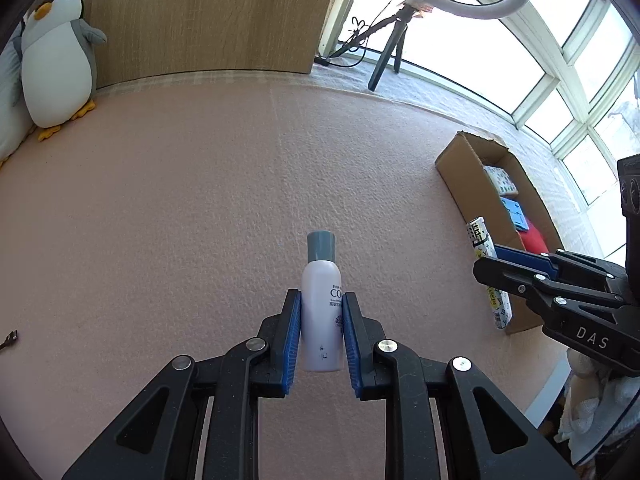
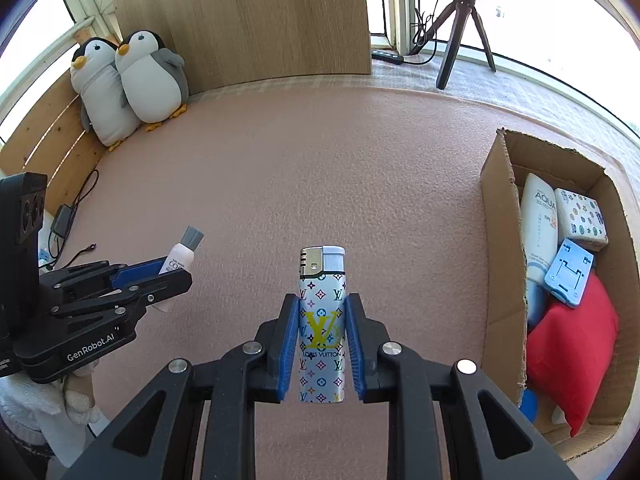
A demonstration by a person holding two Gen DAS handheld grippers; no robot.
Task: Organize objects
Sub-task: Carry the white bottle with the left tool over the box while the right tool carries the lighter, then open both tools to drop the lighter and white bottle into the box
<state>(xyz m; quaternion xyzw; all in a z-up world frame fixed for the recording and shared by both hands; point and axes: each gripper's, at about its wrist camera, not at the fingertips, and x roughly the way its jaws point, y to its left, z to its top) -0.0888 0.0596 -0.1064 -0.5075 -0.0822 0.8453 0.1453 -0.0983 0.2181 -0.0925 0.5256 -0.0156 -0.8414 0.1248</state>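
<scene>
My left gripper (image 1: 321,300) is shut on a small pale lilac bottle (image 1: 321,304) with a grey cap, held upright above the pink mat. That bottle (image 2: 180,258) and the left gripper (image 2: 176,272) also show at the left of the right wrist view. My right gripper (image 2: 322,300) is shut on a patterned lighter (image 2: 322,320) with a silver top, held clear of the mat. In the left wrist view the right gripper (image 1: 486,264) holds the lighter (image 1: 482,240) in front of an open cardboard box (image 1: 456,168).
The cardboard box (image 2: 502,264) lies on the right and holds a white tube (image 2: 538,224), a patterned case, a blue stand (image 2: 568,272) and a red pouch (image 2: 572,356). Two plush penguins (image 2: 152,76) sit at the back left. A tripod (image 2: 464,12) stands by the window.
</scene>
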